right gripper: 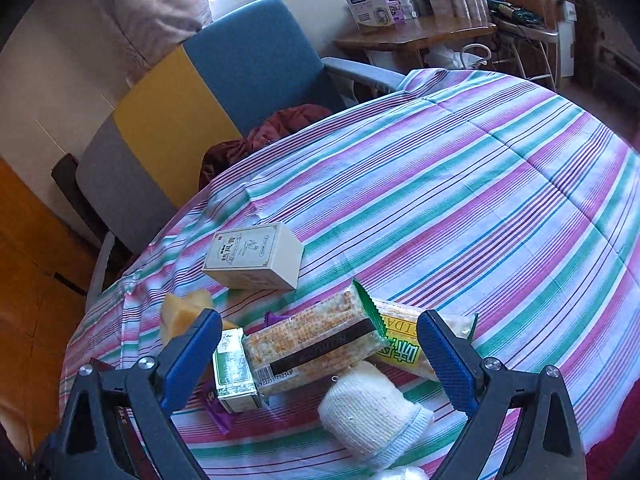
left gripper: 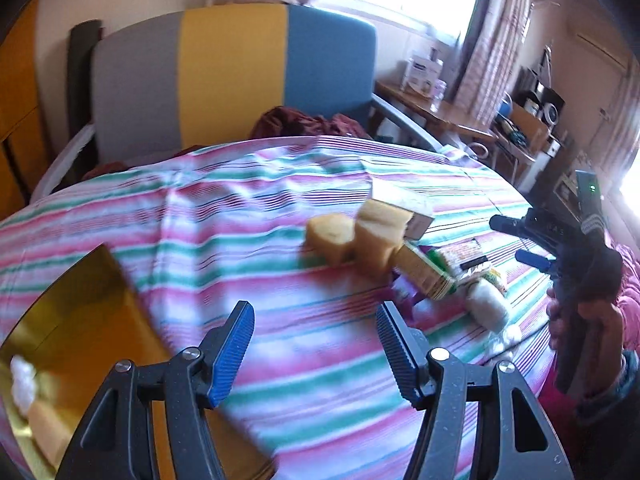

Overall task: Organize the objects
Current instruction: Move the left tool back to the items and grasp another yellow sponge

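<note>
A pile lies on the striped cloth (right gripper: 460, 200): a cream box (right gripper: 254, 256), a cracker packet (right gripper: 316, 344), a green box (right gripper: 234, 372), a yellow packet (right gripper: 404, 354), a white gauze roll (right gripper: 372, 412) and a tan roll (right gripper: 184, 312). My right gripper (right gripper: 320, 356) stands wide open over the pile, with the cracker packet and gauze roll seen between its fingers but not pressed. My left gripper (left gripper: 316, 344) is open over bare cloth with nothing between its pads. Left of it is a yellow box (left gripper: 80, 320) holding cotton and a tan roll. Two tan rolls (left gripper: 352, 240) lie ahead. The right gripper (left gripper: 520, 240) shows at the right, held by a hand (left gripper: 584, 320).
A chair (left gripper: 224, 72) with a grey, yellow and blue back stands behind the table, with a maroon cloth (left gripper: 312, 122) on its seat. A wooden side table (right gripper: 416, 34) with boxes is by the bright window. An orange cabinet (right gripper: 28, 260) is at the left.
</note>
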Demonstrator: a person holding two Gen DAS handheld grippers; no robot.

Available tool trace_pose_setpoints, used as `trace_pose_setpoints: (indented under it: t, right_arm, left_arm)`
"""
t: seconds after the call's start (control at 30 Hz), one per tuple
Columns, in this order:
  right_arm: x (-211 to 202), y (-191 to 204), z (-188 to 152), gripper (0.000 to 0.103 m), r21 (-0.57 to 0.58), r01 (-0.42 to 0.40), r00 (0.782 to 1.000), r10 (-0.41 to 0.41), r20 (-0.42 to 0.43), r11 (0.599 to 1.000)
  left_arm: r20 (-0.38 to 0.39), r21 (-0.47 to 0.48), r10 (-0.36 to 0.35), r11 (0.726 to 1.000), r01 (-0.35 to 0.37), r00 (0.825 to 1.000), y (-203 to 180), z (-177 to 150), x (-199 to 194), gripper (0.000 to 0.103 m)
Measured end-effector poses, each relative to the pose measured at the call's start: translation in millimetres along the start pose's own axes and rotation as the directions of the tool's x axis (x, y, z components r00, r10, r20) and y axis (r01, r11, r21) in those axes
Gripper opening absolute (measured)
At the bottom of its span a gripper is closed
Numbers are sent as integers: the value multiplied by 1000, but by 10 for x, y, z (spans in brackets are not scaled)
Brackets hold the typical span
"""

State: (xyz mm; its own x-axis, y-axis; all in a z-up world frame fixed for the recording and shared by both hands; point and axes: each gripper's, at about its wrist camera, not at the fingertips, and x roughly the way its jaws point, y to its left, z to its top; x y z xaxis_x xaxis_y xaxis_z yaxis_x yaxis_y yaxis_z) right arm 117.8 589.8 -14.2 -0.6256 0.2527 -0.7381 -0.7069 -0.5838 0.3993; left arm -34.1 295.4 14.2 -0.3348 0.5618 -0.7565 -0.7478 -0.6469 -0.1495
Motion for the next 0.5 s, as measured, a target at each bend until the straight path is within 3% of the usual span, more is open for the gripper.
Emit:
trace_pose_setpoints:
  t: [0.17,0.5]
  right_arm:
    - [67,-8,-26,99,29,-32,999,33,-23,999]
    - [119,-55,-22,99,66,-77,995,81,-56,995]
  left_arm:
    - [-28,54,-37,998,39,999,-240,251,354,64]
    - [-118,59,-88,994,95,989,-506,614,1079,66]
